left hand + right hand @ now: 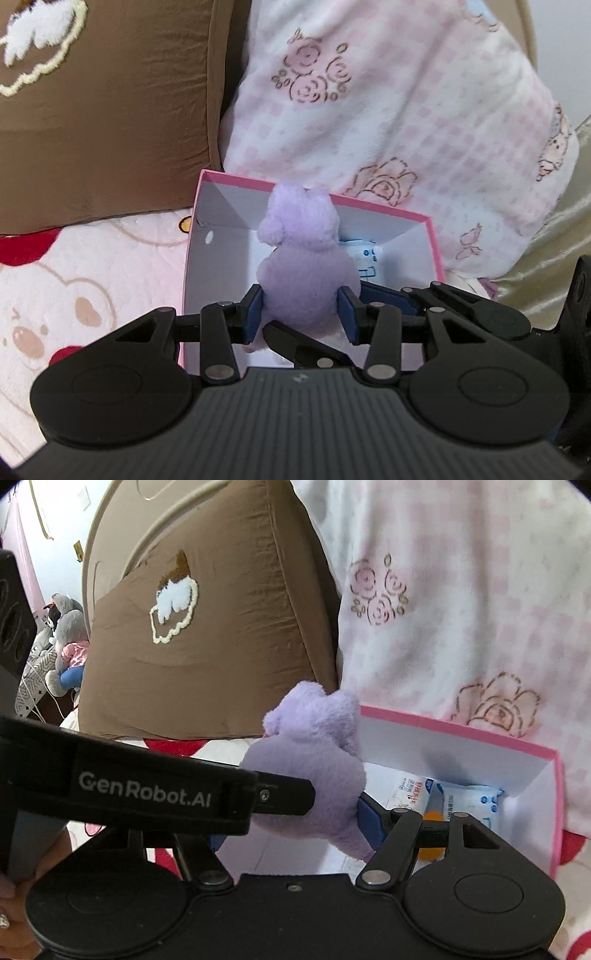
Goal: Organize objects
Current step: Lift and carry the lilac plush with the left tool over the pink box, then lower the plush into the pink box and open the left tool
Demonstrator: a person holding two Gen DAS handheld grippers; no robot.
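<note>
Left wrist view: the left gripper (303, 314) pinches a purple plush toy (303, 258) between its blue pads, holding it over the pink box (417, 218). Inside the box's white interior, behind the toy, lies a white packet with blue print (365, 258). From the right wrist, the right gripper (295, 823) stands spread beside the toy, nothing pinched; two wipe packets (469, 801) and something orange lie in the box. Behind the box lean a brown cushion (110, 129) and a pink rose-print blanket (406, 92).

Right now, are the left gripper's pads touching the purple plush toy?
Touching. The left wrist view shows both blue pads of the left gripper pressed into the sides of the purple plush toy, which bulges between them above the pink box.
</note>
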